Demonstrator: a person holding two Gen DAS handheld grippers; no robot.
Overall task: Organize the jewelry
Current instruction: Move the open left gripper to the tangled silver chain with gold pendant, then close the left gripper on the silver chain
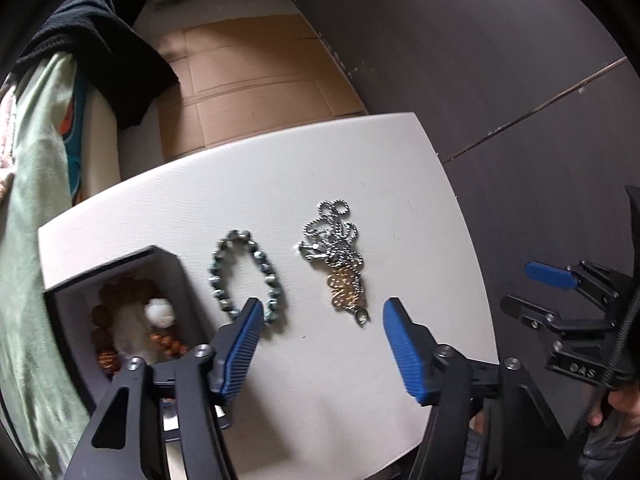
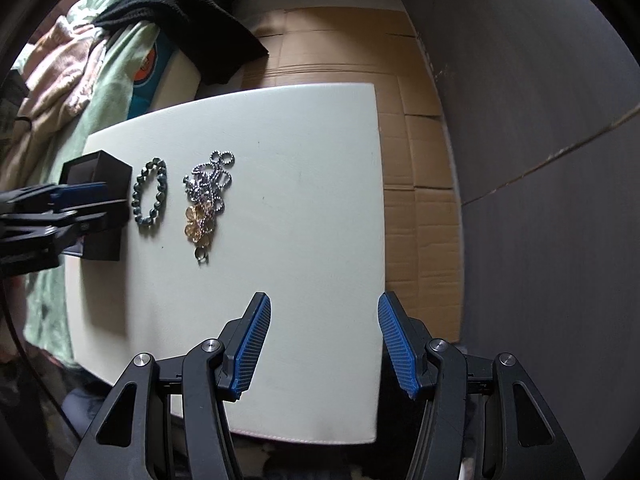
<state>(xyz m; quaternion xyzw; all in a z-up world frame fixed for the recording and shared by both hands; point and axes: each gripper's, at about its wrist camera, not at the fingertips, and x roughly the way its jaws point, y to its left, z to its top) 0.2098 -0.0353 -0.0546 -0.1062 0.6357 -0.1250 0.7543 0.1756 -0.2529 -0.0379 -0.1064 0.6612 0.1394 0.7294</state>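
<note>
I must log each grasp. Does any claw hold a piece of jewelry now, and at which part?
Nothing is held. The left claw is open above the table, near the green bead bracelet. The right claw is open and empty.

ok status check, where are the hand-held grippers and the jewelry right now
Left hand-held gripper open over the white table, empty. Right hand-held gripper open, empty. Blue-green beaded bracelet and silver ball chain with gold pendant loose beside black box. Nothing blocking.

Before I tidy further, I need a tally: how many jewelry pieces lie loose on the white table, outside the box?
2: a blue-green beaded bracelet beside the black box, and a tangled silver ball chain with a gold pendant to its right. More beads sit inside the box.
</note>
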